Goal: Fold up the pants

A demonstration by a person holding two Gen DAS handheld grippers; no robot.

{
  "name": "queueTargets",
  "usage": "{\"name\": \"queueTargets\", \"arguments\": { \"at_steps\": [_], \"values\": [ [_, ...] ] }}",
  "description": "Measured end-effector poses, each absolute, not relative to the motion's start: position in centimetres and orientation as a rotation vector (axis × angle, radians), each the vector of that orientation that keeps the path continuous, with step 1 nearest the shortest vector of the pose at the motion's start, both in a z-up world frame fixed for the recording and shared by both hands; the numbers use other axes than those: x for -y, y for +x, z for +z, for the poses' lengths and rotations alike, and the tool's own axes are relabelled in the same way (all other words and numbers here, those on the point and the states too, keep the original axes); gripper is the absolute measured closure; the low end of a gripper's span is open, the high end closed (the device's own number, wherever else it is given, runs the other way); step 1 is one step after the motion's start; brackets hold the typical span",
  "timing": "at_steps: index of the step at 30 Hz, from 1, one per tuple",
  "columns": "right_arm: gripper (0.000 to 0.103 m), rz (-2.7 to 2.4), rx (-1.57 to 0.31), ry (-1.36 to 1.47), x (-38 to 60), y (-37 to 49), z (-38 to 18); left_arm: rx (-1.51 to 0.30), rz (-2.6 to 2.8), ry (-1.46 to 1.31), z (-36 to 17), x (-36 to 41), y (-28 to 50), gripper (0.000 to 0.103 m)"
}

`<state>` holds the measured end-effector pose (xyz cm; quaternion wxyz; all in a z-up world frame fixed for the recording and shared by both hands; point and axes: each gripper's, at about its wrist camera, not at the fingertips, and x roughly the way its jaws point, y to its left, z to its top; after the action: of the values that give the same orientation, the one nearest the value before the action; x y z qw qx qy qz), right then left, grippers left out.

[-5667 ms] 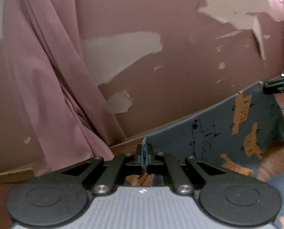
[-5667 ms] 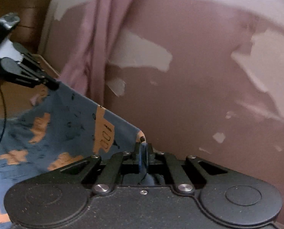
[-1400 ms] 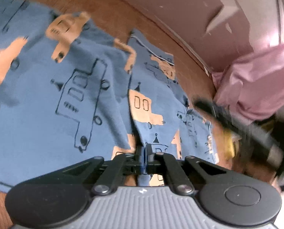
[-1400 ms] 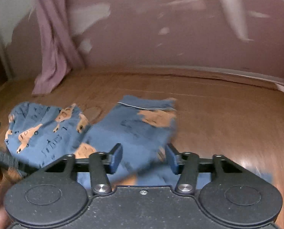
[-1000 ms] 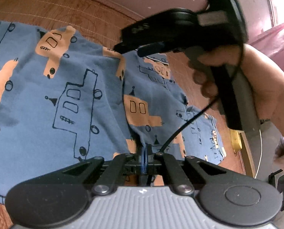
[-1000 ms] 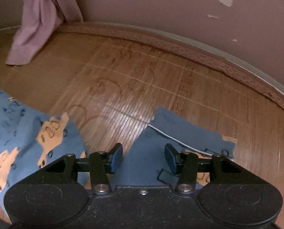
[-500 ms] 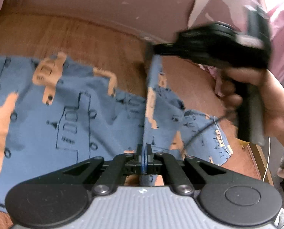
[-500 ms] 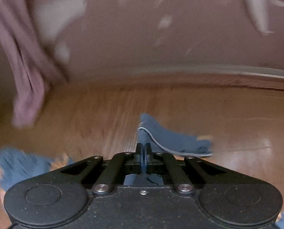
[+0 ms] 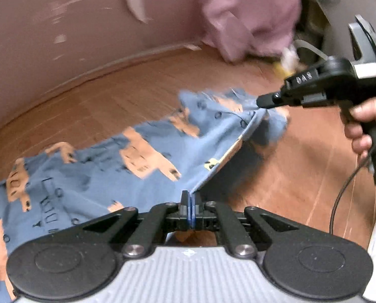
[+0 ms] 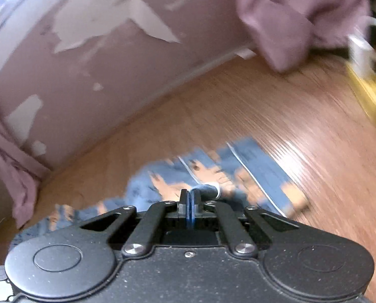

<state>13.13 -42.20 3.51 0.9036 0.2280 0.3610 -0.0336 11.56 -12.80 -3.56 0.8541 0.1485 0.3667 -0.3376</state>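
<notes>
Blue pants (image 9: 92, 171) printed with orange vehicles lie spread over the wooden floor (image 9: 117, 101). My left gripper (image 9: 191, 197) is shut on their near edge, and the fabric runs taut from it up to the right. There my right gripper (image 9: 262, 102), held by a hand (image 9: 365, 123), pinches the far part of the same edge. In the right wrist view the right gripper (image 10: 191, 195) is shut on bunched blue cloth, with a white-trimmed part of the pants (image 10: 253, 166) blurred on the floor beyond it.
A peeling pink wall (image 9: 61, 25) and its baseboard (image 9: 137, 55) border the floor. A pink curtain (image 9: 248, 17) hangs at the far right, another curtain (image 10: 13, 166) at the left. A yellow and white object (image 10: 365, 75) sits by the right curtain. A cable (image 9: 344, 192) trails from the right gripper.
The right gripper went from open over the pants to shut on them. Both grippers have since swung round with the fabric, which now stretches between them.
</notes>
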Motion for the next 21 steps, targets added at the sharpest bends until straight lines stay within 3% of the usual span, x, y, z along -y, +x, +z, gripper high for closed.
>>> {"name": "queueTargets", "arguments": {
  "at_steps": [2,5,6,7,8,9,11,15,21],
  "values": [
    [0.102,-0.083,-0.771,0.511,42.9,12.3,2.1,-0.785,-0.711,0.357,-4.0,13.3,11.1,0.102],
    [0.088,-0.09,-0.826,0.571,43.3,11.9,0.6,-0.844,-0.717,0.312,-4.0,13.1,12.1,0.097],
    [0.087,-0.078,-0.821,0.603,43.6,11.8,0.4,-0.868,-0.731,0.269,-3.9,12.8,12.5,0.085],
    [0.077,-0.068,-0.817,0.623,43.9,11.8,0.4,-0.883,-0.75,0.229,-3.6,12.3,12.7,0.077],
    [0.064,-0.058,-0.81,0.64,44.2,11.8,0.4,-0.888,-0.762,0.204,-3.2,12.0,13.1,0.056],
    [0.051,-0.055,-0.798,0.657,44.3,11.8,0.5,-0.878,-0.765,0.186,-2.9,12.0,13.6,0.044],
    [0.041,-0.051,-0.778,0.679,44.8,11.8,0.8,-0.866,-0.78,0.176,-1.8,12.3,15.0,0.043],
    [0.041,-0.051,-0.763,0.72,46.2,11.8,0.6,-0.902,-0.815,0.173,0.1,14.9,19.8,0.031],
    [0.04,-0.059,-0.735,0.757,47.0,12.7,0.1,-0.981,-0.837,0.151,0.7,21.7,28.4,0.03]
  ]
}}
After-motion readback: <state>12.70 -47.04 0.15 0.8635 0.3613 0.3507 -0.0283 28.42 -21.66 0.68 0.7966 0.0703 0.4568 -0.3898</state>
